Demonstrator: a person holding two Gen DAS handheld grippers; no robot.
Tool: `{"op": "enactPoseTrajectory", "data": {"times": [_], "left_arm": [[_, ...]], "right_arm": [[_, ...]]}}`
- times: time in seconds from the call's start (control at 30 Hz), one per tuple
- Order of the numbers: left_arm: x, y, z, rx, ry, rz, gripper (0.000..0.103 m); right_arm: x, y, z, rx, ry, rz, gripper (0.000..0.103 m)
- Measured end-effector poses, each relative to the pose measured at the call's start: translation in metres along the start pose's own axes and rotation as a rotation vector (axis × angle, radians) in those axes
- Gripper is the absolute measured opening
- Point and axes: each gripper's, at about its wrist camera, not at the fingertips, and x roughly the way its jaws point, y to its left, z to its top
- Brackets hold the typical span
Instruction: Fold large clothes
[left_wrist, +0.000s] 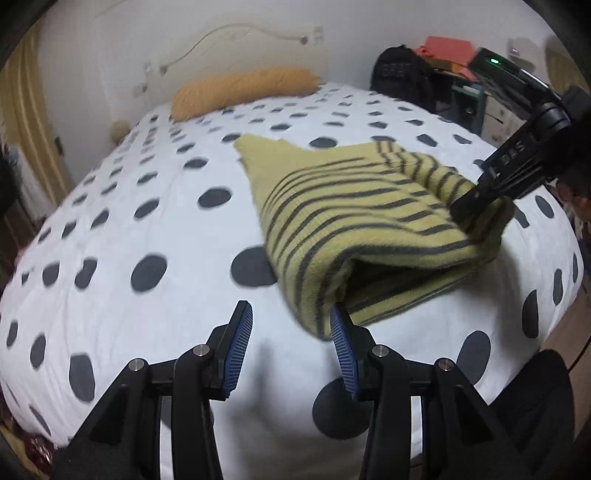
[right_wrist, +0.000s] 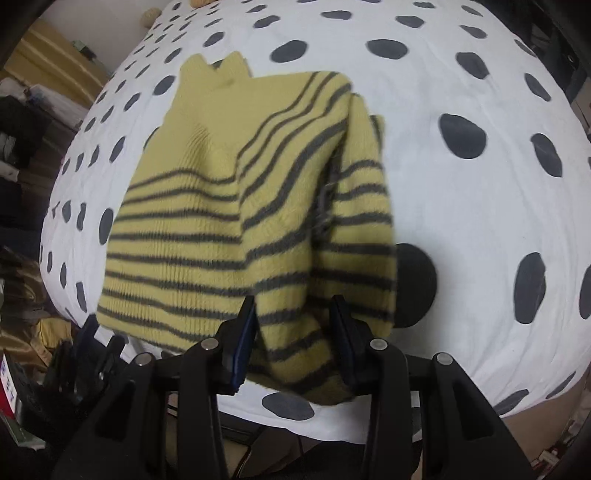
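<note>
A bed (left_wrist: 155, 229) covered in a white spread with dark grey dots fills most of both views. In the left wrist view it runs from the lower edge up to the pale wall, and in the right wrist view it takes up nearly the whole frame.

On it lies the sweater (right_wrist: 229, 206), yellow-green with thin dark stripes, partly folded. In the right wrist view it covers the centre and left of centre, its plain collar end toward the top of the frame and its striped hem toward the bottom. In the left wrist view the sweater (left_wrist: 354, 221) sits right of centre, one thick layer doubled over another with a gap showing between them at the near edge.

An orange-yellow pillow (left_wrist: 243, 90) lies at the far end of the bed, upper centre of the left wrist view. A dark bag (left_wrist: 400, 75) stands in the upper right, beside cluttered shelves.

The right gripper (right_wrist: 293, 332) is at the bottom centre of its own view, jaws set moderately apart with a fold of the striped hem lying between them; whether the pads press the cloth I cannot tell. In the left wrist view it enters from the right edge, its tip buried in the sweater.

The left gripper (left_wrist: 291, 347) is at bottom centre of its view, jaws wide with nothing between them, one blue pad just beside the sweater's near edge.
</note>
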Motion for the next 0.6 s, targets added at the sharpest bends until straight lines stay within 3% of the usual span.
{"op": "enactPoseTrajectory", "data": {"times": [0.03, 0.1, 0.27, 0.37, 0.47, 0.6], "left_arm": [[0.004, -0.004, 0.002, 0.023, -0.016, 0.018, 0.05], [0.01, -0.01, 0.009, 0.034, -0.021, 0.037, 0.053], [0.037, -0.006, 0.019, -0.02, 0.023, 0.003, 0.054], [0.041, 0.019, 0.023, -0.167, 0.061, -0.031, 0.051], [0.052, 0.046, 0.017, -0.301, 0.147, -0.091, 0.051], [0.056, 0.054, 0.009, -0.3, 0.164, -0.107, 0.052]], "right_arm": [[-0.001, 0.004, -0.003, -0.016, -0.002, 0.001, 0.022], [-0.002, 0.01, -0.007, -0.049, 0.0, -0.051, 0.018], [-0.005, -0.004, -0.004, 0.02, 0.004, -0.087, 0.017], [-0.015, -0.009, -0.002, 0.051, -0.02, -0.055, 0.016], [-0.019, -0.02, -0.005, 0.099, -0.019, -0.033, 0.016], [0.008, -0.051, -0.018, 0.2, 0.018, 0.009, 0.015]]}}
